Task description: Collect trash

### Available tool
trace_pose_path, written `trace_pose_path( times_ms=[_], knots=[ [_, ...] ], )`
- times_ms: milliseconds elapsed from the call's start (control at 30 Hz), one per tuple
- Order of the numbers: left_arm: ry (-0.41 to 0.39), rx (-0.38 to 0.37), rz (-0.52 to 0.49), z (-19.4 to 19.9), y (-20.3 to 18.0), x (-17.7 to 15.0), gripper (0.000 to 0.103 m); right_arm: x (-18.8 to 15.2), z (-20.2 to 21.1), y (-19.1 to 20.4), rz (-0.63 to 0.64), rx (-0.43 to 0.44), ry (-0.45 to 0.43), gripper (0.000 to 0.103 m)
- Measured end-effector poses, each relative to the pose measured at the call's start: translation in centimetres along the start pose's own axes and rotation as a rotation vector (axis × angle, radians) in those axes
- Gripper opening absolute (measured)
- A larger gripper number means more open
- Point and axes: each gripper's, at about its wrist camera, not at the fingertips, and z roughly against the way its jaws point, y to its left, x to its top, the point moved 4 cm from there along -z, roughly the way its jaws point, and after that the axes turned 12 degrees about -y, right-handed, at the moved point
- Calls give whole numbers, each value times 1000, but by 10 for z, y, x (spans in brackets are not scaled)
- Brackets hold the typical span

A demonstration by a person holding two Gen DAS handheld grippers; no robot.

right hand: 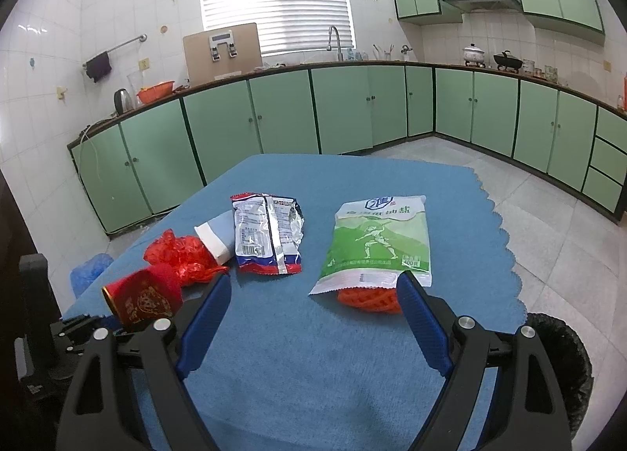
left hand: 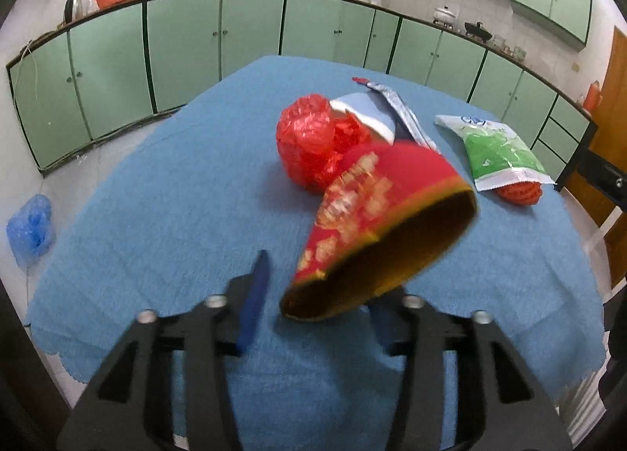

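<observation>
Across the blue cloth-covered desk [right hand: 313, 353] I see the trash spread out ahead of both cameras. Between the blue pads of my left tongs [left hand: 317, 310] lies a red paper cup with gold print [left hand: 376, 223], tipped on its side, its dark open mouth turned toward the lens and blurred; the left pad stands clear of it, the right pad is hidden behind the rim, so I cannot tell whether the cup is pinched, and the jaws stand about half spread. Just behind the cup sits a crumpled red plastic bag [left hand: 309, 137], touching a white and pale blue paper cup [left hand: 368, 113] that lies on its side, with a silvery snack wrapper [left hand: 403, 110] beyond it. To the right, well apart from the red cup, lies a green and white plastic pouch [left hand: 493, 149] with an orange mesh ball [left hand: 521, 192] poking out from under its near edge. From the right wrist, my right tongs [right hand: 317, 286] are spread wide over bare cloth and hold nothing; the right pad's tip sits just in front of the pouch and the orange mesh. On the floor at the desk's left is a blue plastic bag [left hand: 31, 227], and low at the right edge of that view a black-lined bin [right hand: 564, 357] is partly visible.
</observation>
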Motion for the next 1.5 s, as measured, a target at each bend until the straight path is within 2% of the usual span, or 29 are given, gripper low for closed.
trace_pose_path(
  times_ms=[367, 433, 467, 500, 833, 1033, 1500],
  knots=[
    [-46, -35, -58, 3, -18, 15, 48, 0, -2, -4, -7, -4, 6, 85],
    [-53, -46, -54, 2, -20, 17, 37, 0, -2, -5, -8, -5, 4, 85],
    [-54, -50, -52, 2, -20, 18, 26, 0, -2, -5, -6, -7, 3, 85],
    [-55, -58, -47, 2, -21, 19, 20, 0, -2, -5, -5, -7, 3, 85],
    [-142, -100, -5, 18, -30, 40, 16, 4, -1, -10, -10, -23, -5, 84],
    [-183, -133, -6, 24, -48, 52, 16, 7, -10, -27, -13, -78, -8, 84],
    [-242, -196, -40, -10, -99, 68, 16, -1, -40, -63, -72, -132, 29, 82]
  ],
)
